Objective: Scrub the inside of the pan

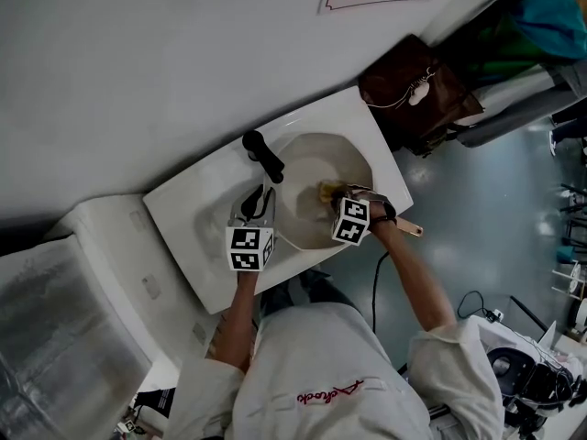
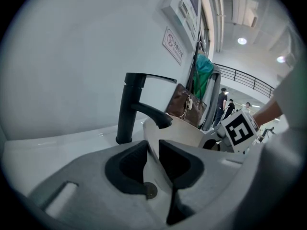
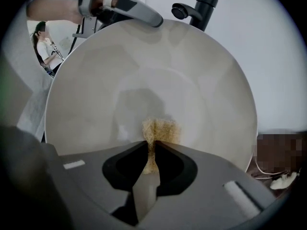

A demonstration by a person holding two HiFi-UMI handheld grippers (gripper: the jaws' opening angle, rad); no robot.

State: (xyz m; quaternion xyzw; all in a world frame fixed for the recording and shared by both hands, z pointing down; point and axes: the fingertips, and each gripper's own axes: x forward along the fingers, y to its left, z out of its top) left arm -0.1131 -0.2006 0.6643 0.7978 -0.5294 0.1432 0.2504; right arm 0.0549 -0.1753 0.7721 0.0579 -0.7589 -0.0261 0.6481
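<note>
Left gripper (image 2: 152, 150) closed on the rim of the pan (image 3: 144, 75); right gripper (image 3: 152, 152) pinched a scrub pad (image 3: 162, 130) against its floor, mid-frame; scrubbing seemed under way, not finished.

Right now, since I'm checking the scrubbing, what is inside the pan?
Inside the pan, only a yellow-brown scrub pad shows, pinched by the right hand-held gripper against the pale surface. The patch under the pad is covered, so residue there cannot be judged.

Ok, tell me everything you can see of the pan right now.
The pan is round, cream-coloured and smooth inside. It sits in the white sink by the black faucet. The left gripper clamps its rim; the right gripper holds a tan scrub pad against its inner surface.
</note>
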